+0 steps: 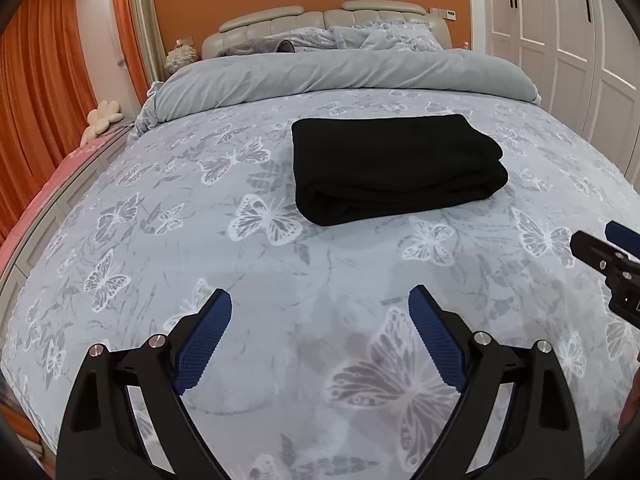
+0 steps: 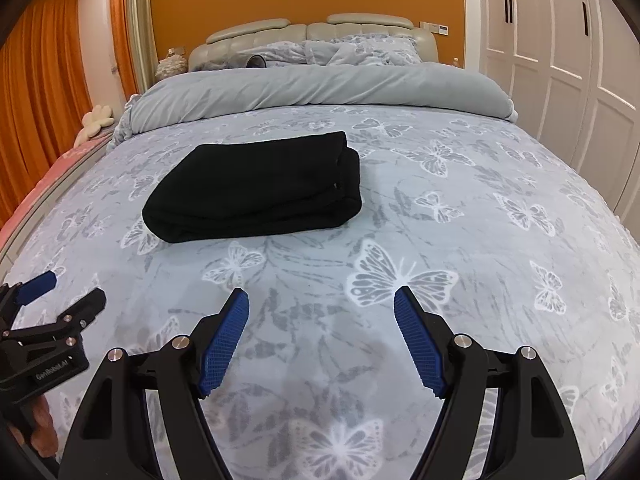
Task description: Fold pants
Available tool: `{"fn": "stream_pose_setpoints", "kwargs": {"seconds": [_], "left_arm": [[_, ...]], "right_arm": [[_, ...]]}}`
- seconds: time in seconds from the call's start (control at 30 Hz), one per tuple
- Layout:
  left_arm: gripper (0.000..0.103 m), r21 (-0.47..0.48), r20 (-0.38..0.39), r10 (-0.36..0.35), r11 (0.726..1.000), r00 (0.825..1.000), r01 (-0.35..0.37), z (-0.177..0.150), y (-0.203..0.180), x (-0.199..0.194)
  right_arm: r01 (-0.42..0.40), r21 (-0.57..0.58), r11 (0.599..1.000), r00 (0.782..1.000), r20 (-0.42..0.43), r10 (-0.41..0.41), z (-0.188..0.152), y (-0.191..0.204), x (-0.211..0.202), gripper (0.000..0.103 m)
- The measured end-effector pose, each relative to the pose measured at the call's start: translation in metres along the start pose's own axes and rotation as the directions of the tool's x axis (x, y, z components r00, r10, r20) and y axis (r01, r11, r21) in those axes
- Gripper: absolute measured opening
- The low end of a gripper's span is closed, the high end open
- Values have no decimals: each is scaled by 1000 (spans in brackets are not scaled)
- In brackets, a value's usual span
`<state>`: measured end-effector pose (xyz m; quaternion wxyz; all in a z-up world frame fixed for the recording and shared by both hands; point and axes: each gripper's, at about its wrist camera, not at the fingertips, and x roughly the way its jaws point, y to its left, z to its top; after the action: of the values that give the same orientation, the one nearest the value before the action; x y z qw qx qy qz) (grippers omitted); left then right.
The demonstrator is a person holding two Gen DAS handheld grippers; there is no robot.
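Observation:
The black pants (image 1: 394, 168) lie folded into a thick rectangular bundle on the butterfly-print bedspread (image 1: 160, 240); they also show in the right wrist view (image 2: 256, 190). My left gripper (image 1: 320, 300) is open and empty, hovering over the bed well in front of the pants. My right gripper (image 2: 322, 298) is open and empty too, in front of and to the right of the bundle. The right gripper shows at the right edge of the left wrist view (image 1: 600, 240). The left gripper shows at the left edge of the right wrist view (image 2: 68, 288).
A rolled grey duvet (image 1: 340, 74) lies across the bed behind the pants, with pillows and a padded headboard (image 1: 328, 20) beyond. White wardrobe doors (image 1: 560, 40) stand to the right, orange curtains (image 1: 36, 100) to the left.

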<state>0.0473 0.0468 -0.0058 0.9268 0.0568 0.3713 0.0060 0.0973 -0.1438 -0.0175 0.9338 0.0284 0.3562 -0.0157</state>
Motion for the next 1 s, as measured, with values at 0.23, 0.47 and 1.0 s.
{"fn": "stream_pose_setpoints", "kwargs": {"seconds": [0.23,0.47,1.0], "left_arm": [[94,-6,1,-1,1000,1000,1,-1,-1,-1],[98,14,15,-28,1000,999,28,-3,-6,-5],[98,20,7,-28,999,1000,28,-6,-8,-3]], "right_arm": [[10,-8,1000,1000,-17,-10,-6,-2,3,73],[11,-11,1000,1000,-22,-12,-10,-2,3,73],[11,-9,1000,1000,-18,-11,-11,-5,1,73]]}}
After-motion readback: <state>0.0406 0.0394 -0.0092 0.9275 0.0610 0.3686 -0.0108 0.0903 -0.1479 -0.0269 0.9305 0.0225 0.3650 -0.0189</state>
